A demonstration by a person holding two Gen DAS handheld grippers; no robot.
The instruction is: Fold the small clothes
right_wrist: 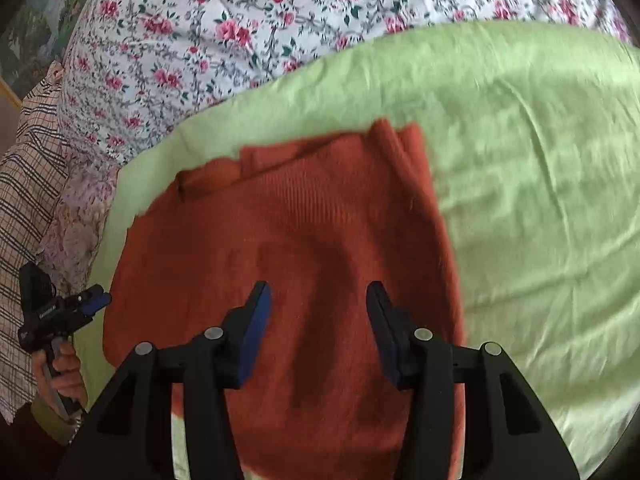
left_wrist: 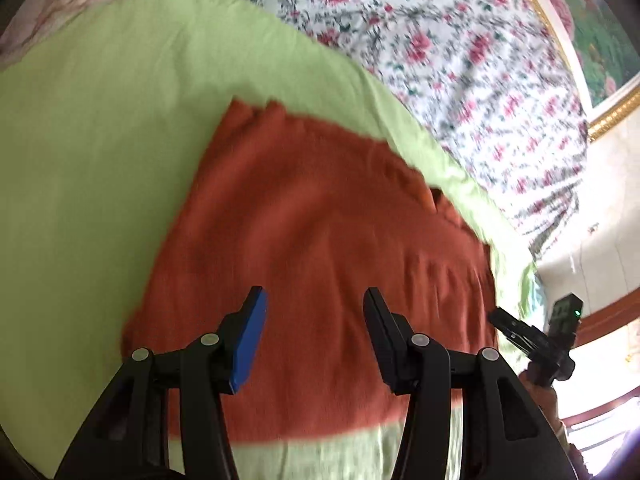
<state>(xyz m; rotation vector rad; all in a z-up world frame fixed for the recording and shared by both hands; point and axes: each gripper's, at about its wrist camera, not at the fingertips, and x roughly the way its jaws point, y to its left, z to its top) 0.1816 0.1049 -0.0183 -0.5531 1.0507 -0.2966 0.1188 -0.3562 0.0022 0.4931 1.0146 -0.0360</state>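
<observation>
left gripper (left_wrist: pixel 314 300) jaws apart, empty | right gripper (right_wrist: pixel 318 294) same | rust garment (right_wrist: pixel 304 232) flat

both wrist cameras look steeply down, sharing the rust garment (left_wrist: pixel 320 216).

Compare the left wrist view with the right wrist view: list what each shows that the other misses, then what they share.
Only the left wrist view shows a gold picture frame and the right gripper from outside. Only the right wrist view shows a checked cloth and a hand holding the left gripper. Both show the rust-red garment lying on the green sheet, the floral quilt behind, and open, empty jaws.
</observation>
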